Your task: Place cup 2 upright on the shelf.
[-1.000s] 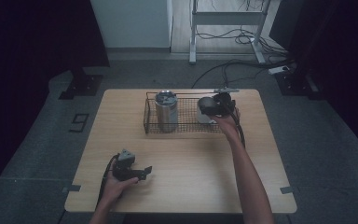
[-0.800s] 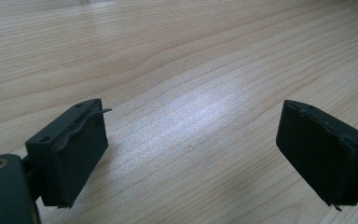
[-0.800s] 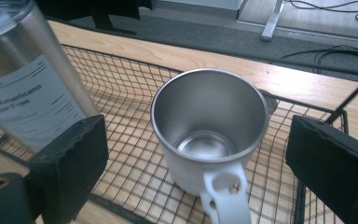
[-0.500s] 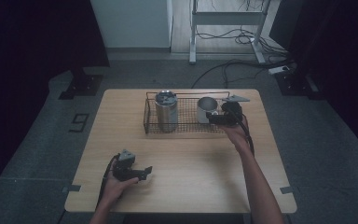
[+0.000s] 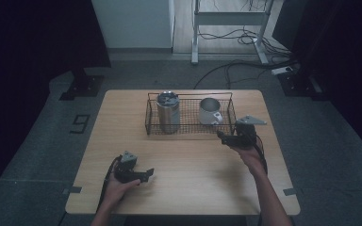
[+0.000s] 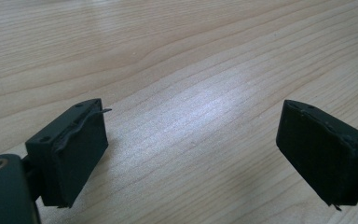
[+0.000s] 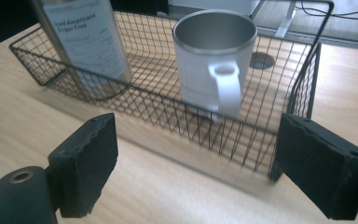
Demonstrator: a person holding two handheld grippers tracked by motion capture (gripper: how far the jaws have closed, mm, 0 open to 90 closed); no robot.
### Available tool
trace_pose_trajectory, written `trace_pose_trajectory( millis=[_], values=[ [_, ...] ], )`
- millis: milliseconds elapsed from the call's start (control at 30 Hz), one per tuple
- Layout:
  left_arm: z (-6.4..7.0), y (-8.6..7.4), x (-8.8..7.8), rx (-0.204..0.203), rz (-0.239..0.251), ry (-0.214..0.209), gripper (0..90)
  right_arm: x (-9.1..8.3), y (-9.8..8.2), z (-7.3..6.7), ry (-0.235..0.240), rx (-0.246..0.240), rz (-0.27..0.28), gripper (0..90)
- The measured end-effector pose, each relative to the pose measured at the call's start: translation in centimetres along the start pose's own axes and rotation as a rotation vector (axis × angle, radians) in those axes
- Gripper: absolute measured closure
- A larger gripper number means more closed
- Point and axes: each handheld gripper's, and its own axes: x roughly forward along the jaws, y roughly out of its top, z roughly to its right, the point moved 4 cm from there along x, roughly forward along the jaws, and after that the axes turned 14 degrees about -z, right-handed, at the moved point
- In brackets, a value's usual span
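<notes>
A black wire basket (image 5: 188,133) stands at the back middle of the wooden table (image 5: 193,188). Inside it are a tall steel tumbler (image 5: 168,112) on the left and a white mug (image 5: 210,111) with a steel rim on the right, both upright. My right gripper (image 5: 222,136) hovers just in front of the basket's right corner, open, nothing between its jaws. In the right gripper view the gripper (image 7: 196,158) faces the mug (image 7: 212,60), its handle turned toward me, with the labelled tumbler (image 7: 86,37) to its left behind the basket wall (image 7: 307,79). My left gripper (image 5: 148,173) rests open near the front left; in its own view the gripper (image 6: 193,154) has bare wood between its jaws.
Bare tabletop (image 5: 198,165) lies between the two grippers. Beyond the table's far edge a metal stand (image 5: 228,28) and cables (image 5: 245,66) lie on the floor. A dark stand base (image 5: 82,87) sits on the floor at the back left.
My right gripper has pulled back from over the mug in the basket toward the person, ending outside the basket's front right corner. The mug stays in the basket. The left gripper has not moved.
</notes>
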Motion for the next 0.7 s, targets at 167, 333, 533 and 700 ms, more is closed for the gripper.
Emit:
trace_pose_trajectory(
  millis=[167, 333, 533, 700],
  values=[
    [-0.1, -0.1, 0.1, -0.003, -0.002, 0.003, 8.8, -0.5, -2.1, 0.0, 0.000, 0.002, -0.005, 13.4],
    [-0.2, -0.1, 0.1, -0.004, -0.001, 0.002, 8.9, -0.5, -4.3, -0.2, 0.006, 0.004, -0.016, 13.3],
    [-0.1, -0.1, 0.1, -0.006, -0.004, 0.004, 8.8, -0.2, -6.9, -0.4, 0.015, 0.021, -0.034, 13.4],
    [-0.1, -0.1, 0.2, -0.006, -0.006, 0.006, 8.8, 0.4, -8.8, -0.9, 0.019, 0.017, -0.065, 13.5]
  ],
)
